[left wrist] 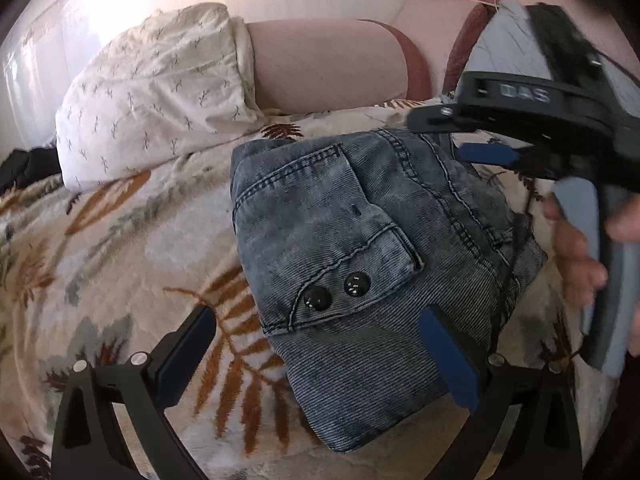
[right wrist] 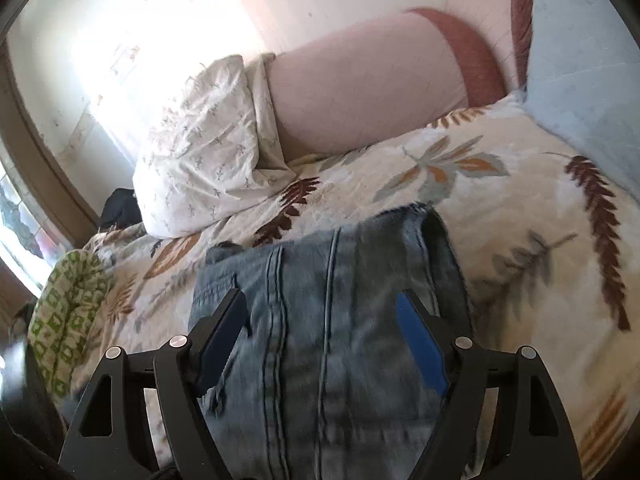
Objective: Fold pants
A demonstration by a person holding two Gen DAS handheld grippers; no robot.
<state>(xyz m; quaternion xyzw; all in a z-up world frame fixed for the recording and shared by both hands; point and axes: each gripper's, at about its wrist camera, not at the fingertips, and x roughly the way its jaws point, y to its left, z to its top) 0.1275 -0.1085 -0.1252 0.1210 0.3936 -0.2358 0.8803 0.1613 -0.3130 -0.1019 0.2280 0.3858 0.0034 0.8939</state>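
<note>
Pants, grey-blue corduroy-denim point(left wrist: 360, 248), lie folded compact on leaf-print bed blanket point(left wrist: 120, 240); both tongs, left point(left wrist: 320, 356) & right point(right wrist: 322, 344), spread, gripping nothing — fold looks near done, next prob. just flatten/tidy edges.

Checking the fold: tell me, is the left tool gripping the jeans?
No, the left tool is open, with the folded jeans loose on the blanket.

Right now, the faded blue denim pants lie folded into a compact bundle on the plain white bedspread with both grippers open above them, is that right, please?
Not quite: the bedspread is not plain white but cream with a brown, orange and grey leaf print, as the left wrist view shows. The faded blue denim pants do lie folded in a compact bundle, and the left gripper and right gripper are both open above them.
</note>
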